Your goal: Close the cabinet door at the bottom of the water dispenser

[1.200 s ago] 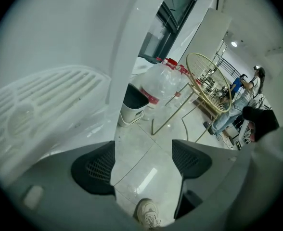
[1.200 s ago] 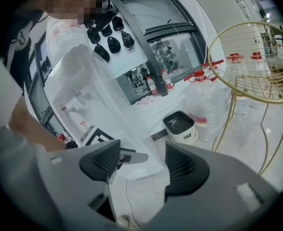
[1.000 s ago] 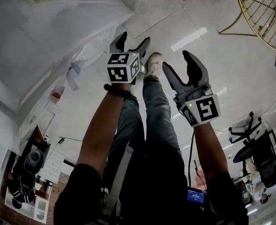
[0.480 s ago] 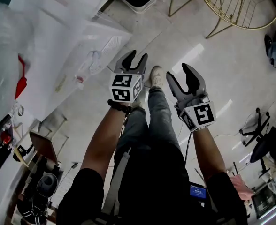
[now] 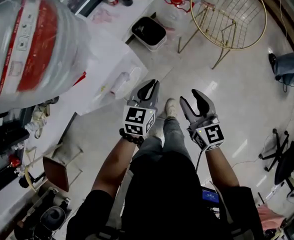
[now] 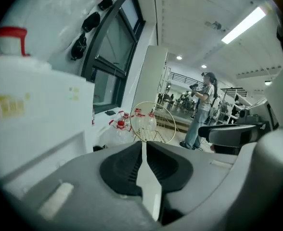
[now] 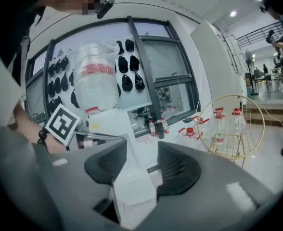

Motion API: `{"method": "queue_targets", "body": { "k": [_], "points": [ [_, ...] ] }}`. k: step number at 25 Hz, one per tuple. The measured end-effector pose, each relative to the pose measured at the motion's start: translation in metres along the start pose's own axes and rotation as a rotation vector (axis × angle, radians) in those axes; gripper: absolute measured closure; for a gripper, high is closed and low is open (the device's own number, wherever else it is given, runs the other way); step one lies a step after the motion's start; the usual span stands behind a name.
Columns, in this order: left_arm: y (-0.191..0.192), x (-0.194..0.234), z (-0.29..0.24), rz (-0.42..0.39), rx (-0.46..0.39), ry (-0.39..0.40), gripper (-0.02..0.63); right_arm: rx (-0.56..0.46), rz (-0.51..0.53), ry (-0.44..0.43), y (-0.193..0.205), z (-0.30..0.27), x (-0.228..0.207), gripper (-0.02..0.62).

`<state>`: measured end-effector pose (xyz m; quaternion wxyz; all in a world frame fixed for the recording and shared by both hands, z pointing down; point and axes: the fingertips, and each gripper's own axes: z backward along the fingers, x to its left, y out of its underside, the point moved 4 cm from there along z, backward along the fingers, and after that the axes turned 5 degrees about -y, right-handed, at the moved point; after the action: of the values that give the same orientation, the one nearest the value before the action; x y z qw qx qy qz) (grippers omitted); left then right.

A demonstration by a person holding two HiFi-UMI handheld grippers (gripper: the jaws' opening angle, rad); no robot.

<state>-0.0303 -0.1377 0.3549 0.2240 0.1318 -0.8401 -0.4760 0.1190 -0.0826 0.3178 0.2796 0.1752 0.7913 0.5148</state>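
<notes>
Note both jaws just closing, empty: left gripper (image 5: 151, 86) nearly together, right gripper (image 5: 191, 98) parted. Expect light, stiff hinged cabinet door, not in view; push free edge, no clamping.

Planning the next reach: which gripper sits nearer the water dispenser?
Left, probably. The left gripper, jaws just closed empty, hangs beside the white water dispenser. The right gripper, jaws just closing yet apart and empty, is beyond the person's legs. Neither touches it, and its bottom door is out of sight.
</notes>
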Motion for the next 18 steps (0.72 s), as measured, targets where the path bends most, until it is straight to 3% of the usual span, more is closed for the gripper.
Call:
{"method": "queue_targets", "body": {
  "k": [2,9,18],
  "points": [
    [-0.026,-0.004,0.018,-0.023,-0.040,0.003,0.595,-0.027,0.006,0.002,-0.022,0.004,0.010,0.399],
    [-0.097,-0.008,0.076,-0.056,-0.150,0.007,0.598,-0.099,0.046,-0.032,-0.086,0.006,0.045,0.430],
    [-0.140,-0.001,0.142,-0.062,-0.231,-0.032,0.598,-0.149,0.116,-0.098,-0.130,0.008,0.082,0.496]
  ]
}}
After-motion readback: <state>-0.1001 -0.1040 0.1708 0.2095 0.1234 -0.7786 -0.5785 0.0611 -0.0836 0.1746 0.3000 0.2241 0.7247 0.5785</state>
